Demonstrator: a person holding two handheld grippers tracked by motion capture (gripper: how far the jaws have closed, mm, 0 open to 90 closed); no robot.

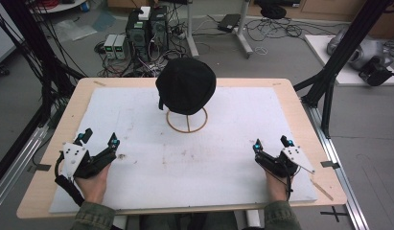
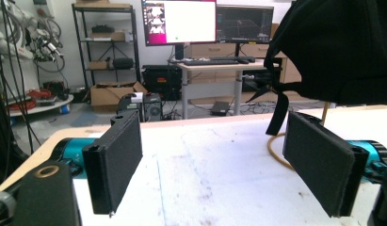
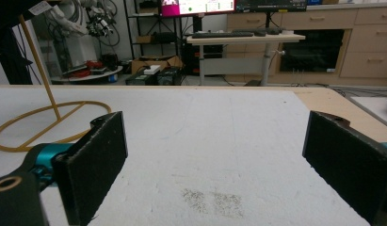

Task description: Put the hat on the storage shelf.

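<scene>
Softly domed black cap (image 1: 186, 85) tops wire stand (image 1: 187, 125).

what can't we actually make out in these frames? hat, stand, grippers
- High view: the black hat covers the top of the wire stand, so how it sits on it is hidden.
- Left gripper view: the hat is cut off by the top and right edges; the stand ring is mostly behind the right-hand jaw.
- Right gripper view: the stand runs out at the top edge.
- High view: left gripper and right gripper pads too small to inspect.
</scene>
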